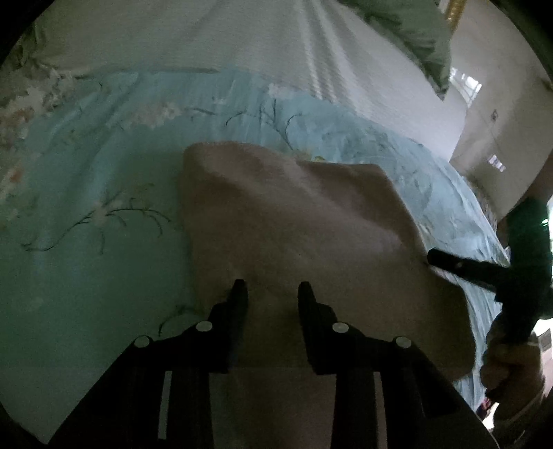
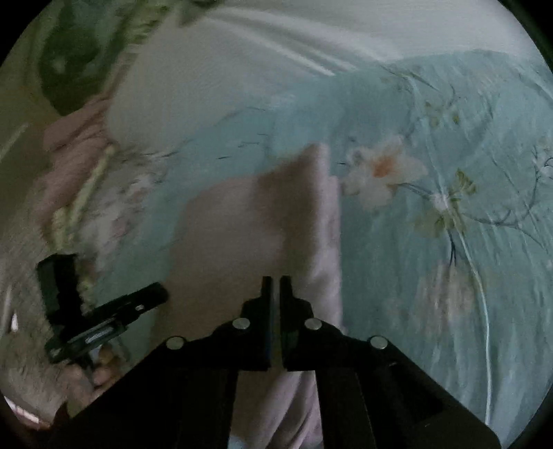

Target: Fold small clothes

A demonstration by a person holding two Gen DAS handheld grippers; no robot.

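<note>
We see first the light blue bedcover with flowers [image 1: 86, 207], which fills most of both views and carries everything else. Beyond it lies a white sheet [image 1: 242, 45], and on this sheet, at the far right of the left wrist view, a green pillow [image 1: 414, 31]. In the right wrist view there is a bundle of pink fabric [image 2: 69, 162] at the left edge of the bed, blurred, so we cannot say what it is. We see no container in the pictures.

The small pink cloth [image 1: 293, 224] lies on the bedcover, in the middle, just before both tools. It is partly raised and shows soft folds.

Our left gripper [image 1: 273, 288] is over the near part of the cloth with its two fingers apart; the cloth shows between them. Our right gripper [image 2: 275, 283] has its fingers brought together, with only a thin slit between them, over the cloth's right edge. Whether fabric is pinched there, we cannot tell. In the left wrist view its tip touches the cloth's right border.
</note>
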